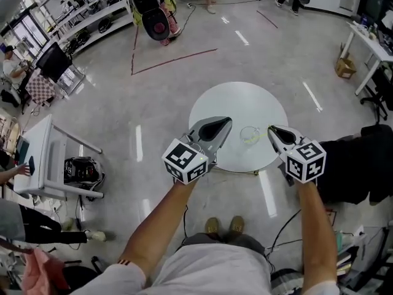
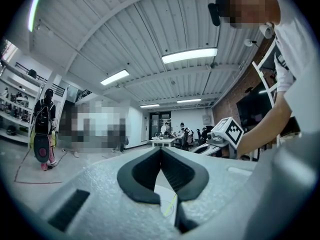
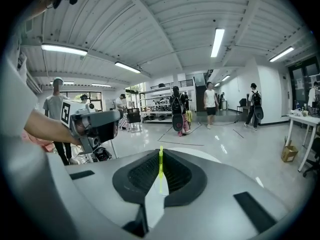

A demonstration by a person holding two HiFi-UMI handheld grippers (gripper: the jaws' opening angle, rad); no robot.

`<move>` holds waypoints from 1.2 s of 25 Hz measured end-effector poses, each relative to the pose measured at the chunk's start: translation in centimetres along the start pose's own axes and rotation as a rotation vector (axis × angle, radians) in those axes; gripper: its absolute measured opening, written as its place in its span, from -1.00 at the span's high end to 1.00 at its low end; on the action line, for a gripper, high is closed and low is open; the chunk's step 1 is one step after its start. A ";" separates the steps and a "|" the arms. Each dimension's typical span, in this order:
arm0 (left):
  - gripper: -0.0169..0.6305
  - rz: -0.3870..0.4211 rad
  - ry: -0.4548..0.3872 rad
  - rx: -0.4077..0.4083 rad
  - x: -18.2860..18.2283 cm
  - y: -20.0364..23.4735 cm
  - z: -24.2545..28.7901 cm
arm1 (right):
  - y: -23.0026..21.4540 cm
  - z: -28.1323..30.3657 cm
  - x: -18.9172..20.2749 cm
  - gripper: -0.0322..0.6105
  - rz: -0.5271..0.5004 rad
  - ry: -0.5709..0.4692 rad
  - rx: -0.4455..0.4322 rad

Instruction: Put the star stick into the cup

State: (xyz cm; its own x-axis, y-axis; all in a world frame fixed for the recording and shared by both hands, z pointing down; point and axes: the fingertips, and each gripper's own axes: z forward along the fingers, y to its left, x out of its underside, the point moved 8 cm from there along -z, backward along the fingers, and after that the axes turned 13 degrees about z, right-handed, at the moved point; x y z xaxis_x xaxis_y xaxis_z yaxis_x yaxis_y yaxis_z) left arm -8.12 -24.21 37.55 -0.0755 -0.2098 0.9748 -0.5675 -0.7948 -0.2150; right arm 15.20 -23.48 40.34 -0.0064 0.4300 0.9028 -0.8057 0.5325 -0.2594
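Head view only: round white table (image 1: 239, 103), both grippers over its near edge. Left gripper (image 1: 228, 121) pressed together; left gripper view (image 2: 161, 150) confirms tips meeting, nothing pinched. Right gripper (image 1: 271, 129) pinching the star stick (image 3: 160, 166): clear only in right gripper view, thin yellow-green shaft clamped between the pads. Clear cup (image 1: 250, 134) on table between the two grippers, plain in head view only. Stick there just a faint line from right jaws toward cup; in or out of cup, cannot tell.

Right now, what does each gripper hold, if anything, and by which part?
The right gripper pinches the thin yellow-green star stick along its shaft; the left gripper holds nothing.
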 end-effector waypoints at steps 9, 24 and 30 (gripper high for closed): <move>0.90 -0.012 0.024 0.002 0.9 -0.2 0.7 | -1.2 1.4 0.8 0.83 0.041 0.022 -0.014; 0.90 -0.033 0.050 0.009 2.0 -0.3 1.8 | -2.4 3.0 1.6 0.83 0.076 0.071 -0.045; 0.90 -0.040 0.060 0.009 2.6 -0.4 2.4 | -3.7 3.3 1.5 0.82 0.111 0.071 -0.048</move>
State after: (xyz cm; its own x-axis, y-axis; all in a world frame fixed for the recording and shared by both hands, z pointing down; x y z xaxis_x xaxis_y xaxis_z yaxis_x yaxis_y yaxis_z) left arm -6.14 -25.80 40.03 -0.1018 -0.1431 0.9845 -0.5637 -0.8071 -0.1756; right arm 16.24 -27.20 43.79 -0.0510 0.5377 0.8416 -0.7729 0.5124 -0.3742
